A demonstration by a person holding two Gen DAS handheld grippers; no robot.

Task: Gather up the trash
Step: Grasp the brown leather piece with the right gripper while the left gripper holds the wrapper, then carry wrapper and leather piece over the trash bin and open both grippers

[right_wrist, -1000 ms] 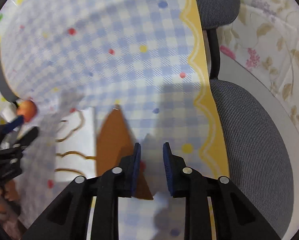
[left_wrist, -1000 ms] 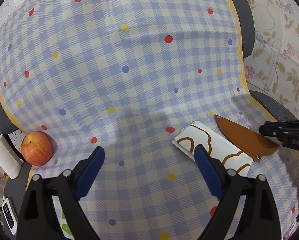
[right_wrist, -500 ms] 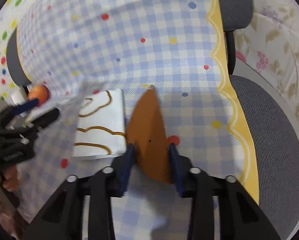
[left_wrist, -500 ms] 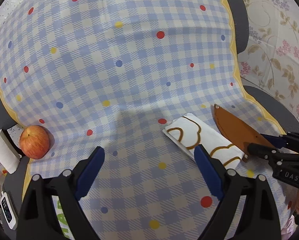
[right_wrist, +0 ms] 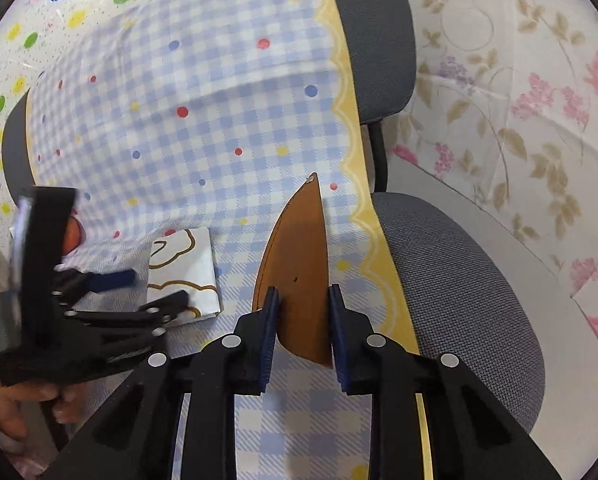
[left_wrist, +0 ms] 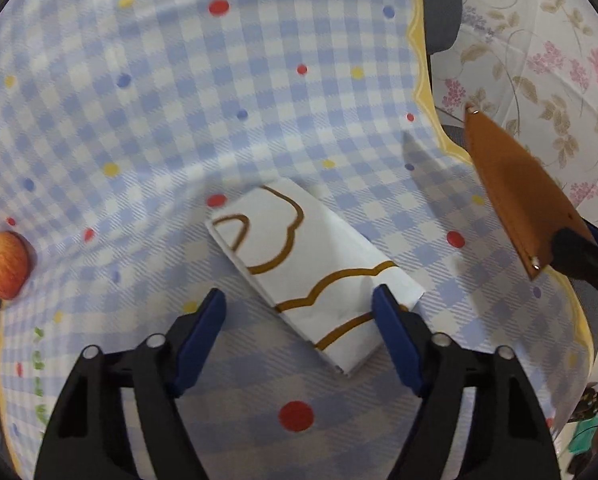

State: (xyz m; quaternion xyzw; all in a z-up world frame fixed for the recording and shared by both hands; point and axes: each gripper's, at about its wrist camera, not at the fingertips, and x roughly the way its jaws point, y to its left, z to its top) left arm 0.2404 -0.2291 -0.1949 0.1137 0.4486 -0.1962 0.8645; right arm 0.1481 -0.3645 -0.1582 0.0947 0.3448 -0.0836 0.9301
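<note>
Right wrist view: right gripper clamps the brown sheath at lower centre. Left gripper, jaws apart and just closing, straddles the white packet on the tablecloth.

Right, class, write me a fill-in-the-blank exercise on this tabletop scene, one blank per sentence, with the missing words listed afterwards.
1. The right gripper is shut on a flat, pointed brown piece and holds it ____ the checked tablecloth.
2. The folded white paper with gold lines lies ____ on the cloth.
3. The left gripper has its jaws ____, on either side of the paper's near end.
4. The round red fruit by the cloth's edge is an ____.

Missing words: above; flat; open; apple
</note>
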